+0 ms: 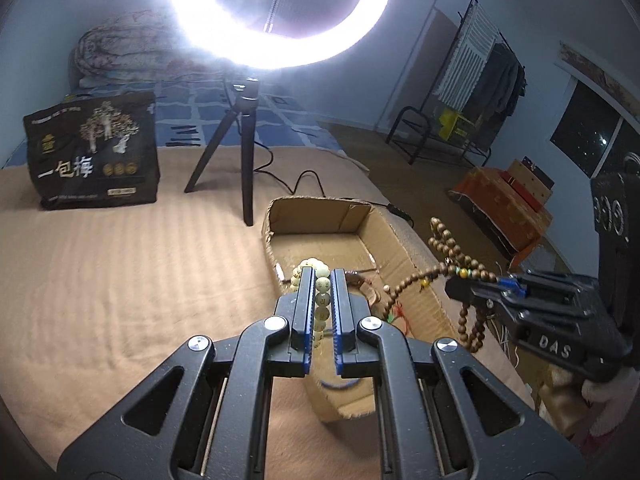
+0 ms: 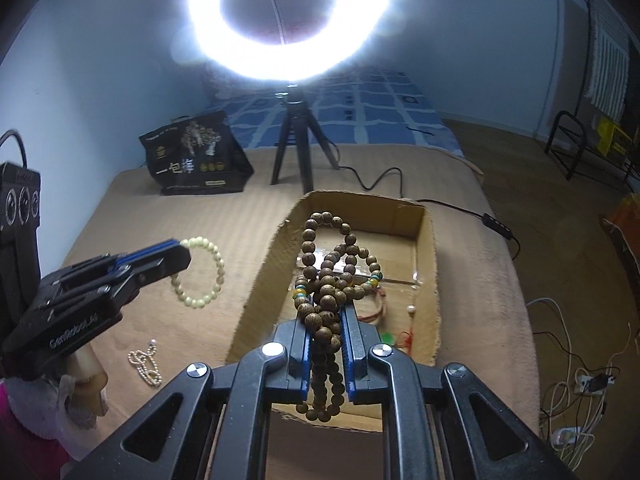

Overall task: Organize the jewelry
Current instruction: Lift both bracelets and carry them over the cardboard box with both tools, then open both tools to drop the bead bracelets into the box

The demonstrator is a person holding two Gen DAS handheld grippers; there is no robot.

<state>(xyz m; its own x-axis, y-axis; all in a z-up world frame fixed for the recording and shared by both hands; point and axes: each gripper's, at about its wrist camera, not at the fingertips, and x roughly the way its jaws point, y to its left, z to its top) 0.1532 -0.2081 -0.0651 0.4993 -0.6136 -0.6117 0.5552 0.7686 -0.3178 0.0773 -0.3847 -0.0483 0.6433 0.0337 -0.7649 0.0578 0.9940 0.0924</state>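
Note:
My left gripper (image 1: 322,276) is shut on a pale cream bead bracelet (image 1: 321,300) and holds it in the air above the left wall of an open cardboard box (image 1: 416,280). In the right wrist view the bracelet (image 2: 202,272) hangs from that gripper (image 2: 182,250) left of the box (image 2: 264,268). My right gripper (image 2: 325,312) is shut on a long brown wooden bead strand (image 2: 328,276), bunched above the box; it also shows in the left wrist view (image 1: 448,276). A red cord piece (image 2: 374,304) lies in the box. A small pearl strand (image 2: 145,366) lies on the tan blanket.
A ring light on a black tripod (image 2: 294,140) stands behind the box, its cable (image 2: 452,204) running right. A black printed bag (image 2: 196,160) stands at the back left. The blanket's right edge (image 2: 516,300) drops to a floor with cables and plugs (image 2: 576,400).

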